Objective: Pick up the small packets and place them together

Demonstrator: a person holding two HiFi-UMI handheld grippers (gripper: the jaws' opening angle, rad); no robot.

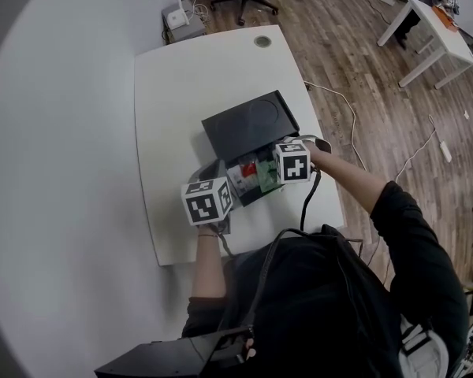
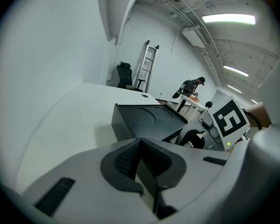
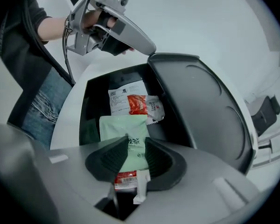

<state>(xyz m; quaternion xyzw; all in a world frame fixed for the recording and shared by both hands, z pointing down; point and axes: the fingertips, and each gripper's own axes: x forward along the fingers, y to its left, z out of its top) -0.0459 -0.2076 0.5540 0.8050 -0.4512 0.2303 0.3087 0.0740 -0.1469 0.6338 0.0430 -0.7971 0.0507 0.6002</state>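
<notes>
The green packet (image 3: pixel 123 132) lies flat in the open box (image 3: pixel 87 111). It shows in the gap of your right tool (image 3: pixel 136 147), which points steeply down into the box. The jaws stand part-way apart, and the pads flank the packet without visibly pressing on it, so treat the tool as holding nothing.

Just beyond the green packet, at its far edge, lies the red packet (image 3: pixel 137 105), white with a red panel. At the near end of the gap, a barcode packet (image 3: pixel 126 177) peeks out from under the green one. The three lie close together on the box floor.

The step looks like a grasp on, or a release of, the green packet; which one I cannot tell.

- **If you are taking it:** it lies flat and is wider than the gap, so closing straight down would likely skid over the film. Tilt the tool and come in at one edge so one pad slips beneath. Watch that you do not catch the barcode packet as well.
- **If you are leaving it:** lift straight up with the jaws apart, so that nothing drags along.

Either way, keep away from the raised lid (image 3: pixel 200 101) on the right side.

Your left tool (image 2: pixel 140 146) is closed on nothing. It hangs beside the box's near corner, over the surface (image 1: pixel 181 93). It sits well placed to steady the box if the box slides.
</notes>
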